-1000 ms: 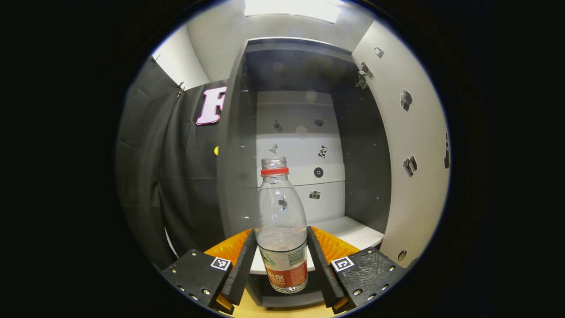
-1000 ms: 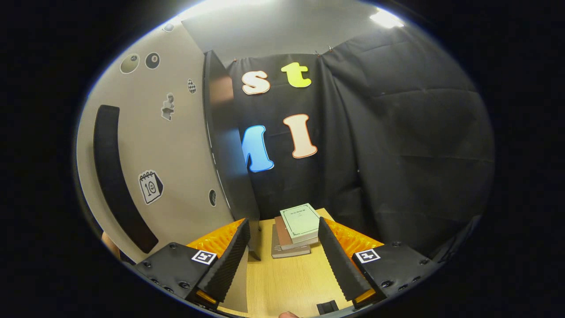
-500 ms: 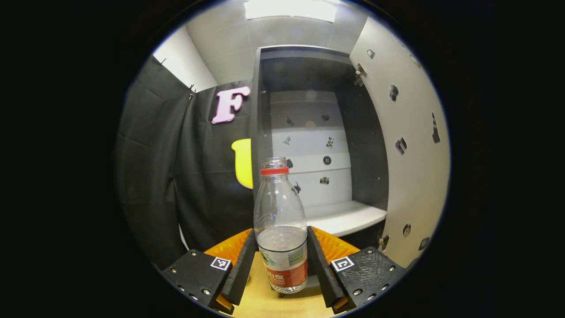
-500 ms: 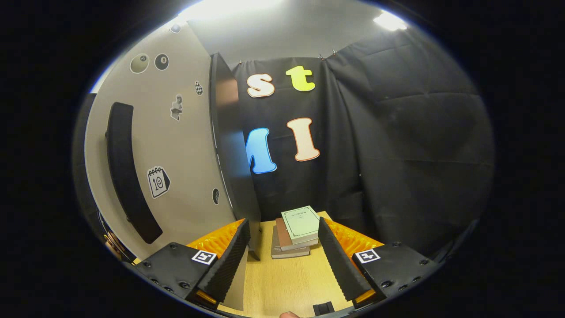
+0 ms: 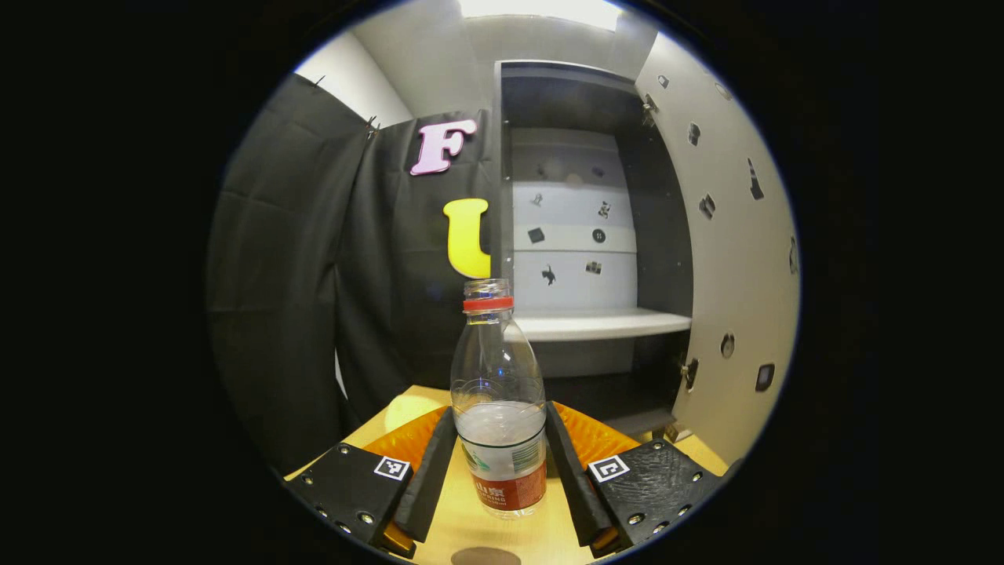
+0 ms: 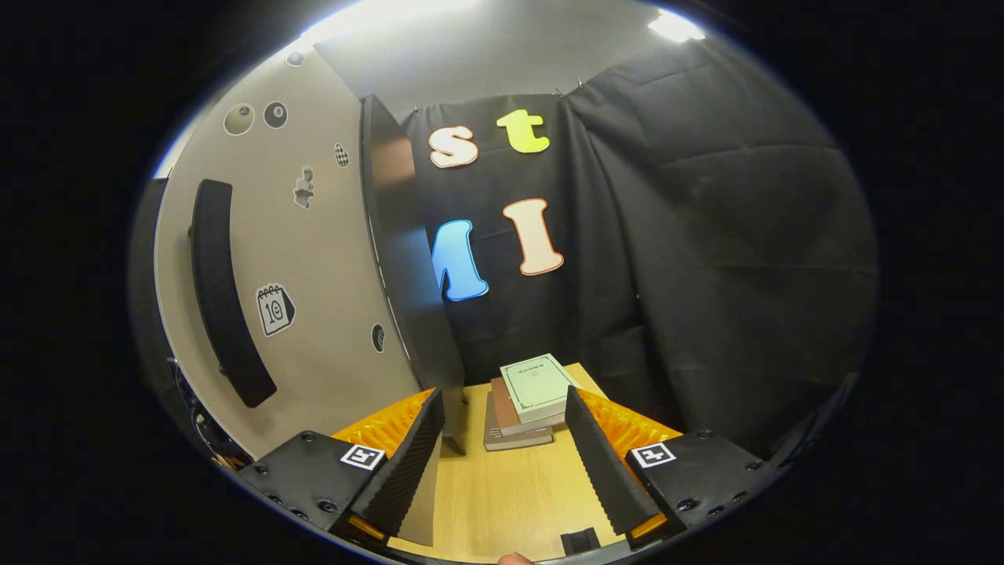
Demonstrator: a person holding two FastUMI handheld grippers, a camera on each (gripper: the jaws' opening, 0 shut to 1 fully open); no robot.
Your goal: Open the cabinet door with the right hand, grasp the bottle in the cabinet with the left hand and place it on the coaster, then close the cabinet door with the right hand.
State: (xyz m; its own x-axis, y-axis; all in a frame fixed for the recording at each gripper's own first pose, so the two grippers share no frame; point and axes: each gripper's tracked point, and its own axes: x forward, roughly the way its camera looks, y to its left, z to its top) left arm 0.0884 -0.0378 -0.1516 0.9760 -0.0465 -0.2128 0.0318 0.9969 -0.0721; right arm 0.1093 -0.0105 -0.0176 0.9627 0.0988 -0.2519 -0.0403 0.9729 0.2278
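Observation:
A clear uncapped bottle point(image 5: 499, 392) with a red neck ring and a red-and-white label stands upright between the fingers of my left gripper point(image 5: 500, 463), which is shut on its lower body. It hangs over the wooden table point(image 5: 471, 534) in front of the dark cabinet point(image 5: 584, 235). The cabinet's pale door point(image 5: 733, 259) stands swung open on the right. A dark round coaster point(image 5: 486, 556) peeks in at the bottom edge, just below the bottle. My right gripper point(image 6: 502, 455) is open with nothing in it, beside the open door point(image 6: 306, 290) and its long dark handle point(image 6: 223, 290).
A white shelf point(image 5: 600, 323) crosses the cabinet interior, with small stickers on the back panel. A stack of books point(image 6: 527, 400) lies on the wooden table point(image 6: 502, 502) ahead of the right gripper. Black cloth hangs behind the table on both sides.
The left gripper has pulled back out of the cabinet with the bottle and dropped lower; the table and coaster edge have come into sight. The right gripper has barely shifted.

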